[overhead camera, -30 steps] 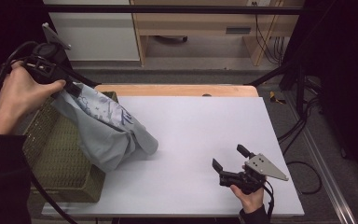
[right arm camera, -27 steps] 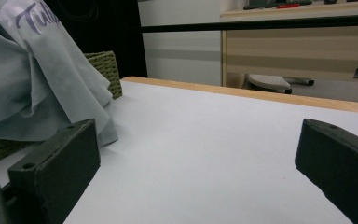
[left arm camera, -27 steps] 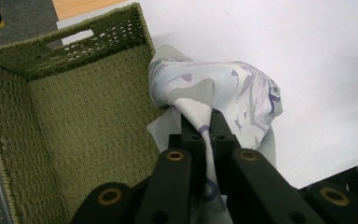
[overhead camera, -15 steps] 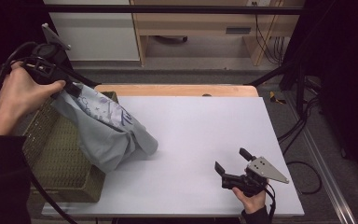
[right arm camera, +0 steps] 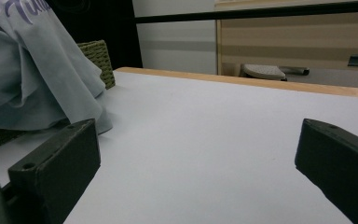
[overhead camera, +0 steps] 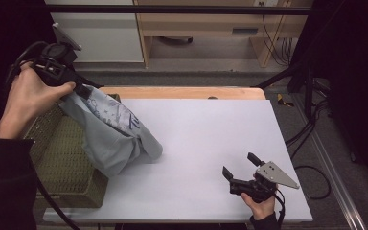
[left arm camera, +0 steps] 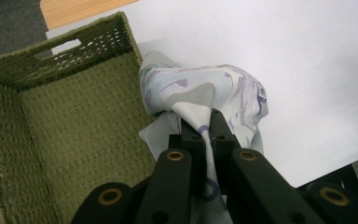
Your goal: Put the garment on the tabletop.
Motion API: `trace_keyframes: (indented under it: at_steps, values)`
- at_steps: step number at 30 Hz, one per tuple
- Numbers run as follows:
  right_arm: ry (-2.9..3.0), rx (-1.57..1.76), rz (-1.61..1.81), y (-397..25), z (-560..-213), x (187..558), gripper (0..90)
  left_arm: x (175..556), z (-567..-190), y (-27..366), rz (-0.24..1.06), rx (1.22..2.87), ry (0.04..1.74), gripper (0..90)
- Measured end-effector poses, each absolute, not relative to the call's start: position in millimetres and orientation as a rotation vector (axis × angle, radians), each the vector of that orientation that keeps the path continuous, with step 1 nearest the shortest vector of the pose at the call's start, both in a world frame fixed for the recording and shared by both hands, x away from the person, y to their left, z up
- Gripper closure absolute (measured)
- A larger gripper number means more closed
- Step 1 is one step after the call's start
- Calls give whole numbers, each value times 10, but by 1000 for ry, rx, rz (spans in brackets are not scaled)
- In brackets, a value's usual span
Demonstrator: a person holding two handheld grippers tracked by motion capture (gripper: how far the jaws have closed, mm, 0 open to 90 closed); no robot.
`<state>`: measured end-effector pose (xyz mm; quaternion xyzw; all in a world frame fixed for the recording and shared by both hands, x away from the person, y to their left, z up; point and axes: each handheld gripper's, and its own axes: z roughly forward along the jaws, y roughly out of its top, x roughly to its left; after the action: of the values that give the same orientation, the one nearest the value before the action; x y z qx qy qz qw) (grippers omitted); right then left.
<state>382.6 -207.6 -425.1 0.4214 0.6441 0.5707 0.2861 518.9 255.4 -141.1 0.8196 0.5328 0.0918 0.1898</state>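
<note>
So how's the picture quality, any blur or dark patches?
High view: edges fall to black, table evenly lit. Left gripper view: sharp on cloth and basket. Right gripper view: the right gripper jaws blurred, cloth soft.

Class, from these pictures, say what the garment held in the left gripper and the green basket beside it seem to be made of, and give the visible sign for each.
Garment: likely soft woven or knit fabric, matte pale grey-blue with purple print; it drapes and folds where the left gripper pinches it.
Basket: seemingly woven fibre or wicker, olive green, matte; interlaced strands and a cut-out handle show.
</note>
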Motion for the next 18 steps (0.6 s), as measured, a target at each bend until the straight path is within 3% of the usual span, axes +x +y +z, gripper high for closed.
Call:
trace_keyframes:
  at_steps: [18]
  values:
    - [1742, 1125, 1541, -2093, -4239, 3801, 3, 5091, -1322, 1670, 298, 2418, 1237, 878]
